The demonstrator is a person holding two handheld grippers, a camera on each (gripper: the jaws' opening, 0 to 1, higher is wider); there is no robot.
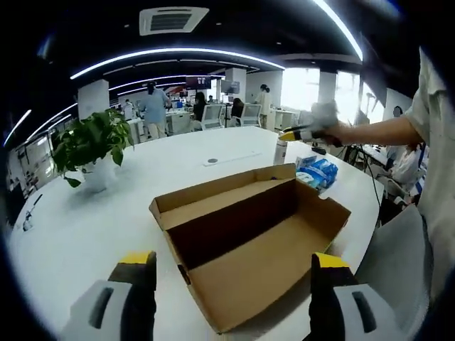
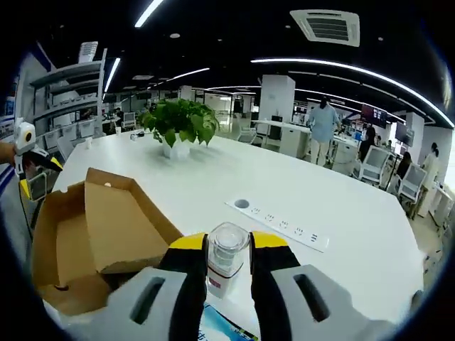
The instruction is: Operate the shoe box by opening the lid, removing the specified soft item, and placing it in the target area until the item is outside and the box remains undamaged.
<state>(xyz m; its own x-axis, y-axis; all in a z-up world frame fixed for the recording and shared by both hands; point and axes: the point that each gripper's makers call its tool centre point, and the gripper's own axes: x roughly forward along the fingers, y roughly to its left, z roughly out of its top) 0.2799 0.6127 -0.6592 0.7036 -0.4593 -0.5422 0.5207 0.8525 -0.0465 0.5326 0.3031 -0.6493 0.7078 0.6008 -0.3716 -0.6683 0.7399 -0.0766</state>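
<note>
Cardboard of the shoe box (image 1: 249, 241) lies plain and brown on the white surface (image 1: 106, 206), its shallow tray open and its lid folded back flat. From the left gripper view the inside of the box is bare, and a soft blue-and-white packet (image 1: 316, 172) rests on the surface just beyond the box's far right corner, outside it. Near that packet the right tongs (image 1: 288, 135) hang in a person's gloved hand (image 1: 323, 121), above a small clear jar (image 1: 281, 150). The left tongs (image 1: 234, 266) stand wide open with nothing between them, their yellow-tipped jaws rising on either side of the box's near corner.

The right gripper view looks across the surface from the other side. The right tongs (image 2: 227, 249) appear with their jaws close together on either side of the same clear jar (image 2: 226, 264), which has a round see-through lid; whether they press on it I cannot tell. A corner of the blue packet (image 2: 224, 328) peeps out beneath them. The box (image 2: 85, 234) sits to the left with one flap raised, and the left tongs (image 2: 35, 177) show at the far left edge.

A leafy potted plant (image 2: 179, 126) in a white pot stands well apart from the box, and a flat white power strip (image 2: 281, 224) is set into the smooth, curved surface. Much bare room lies around the box.
</note>
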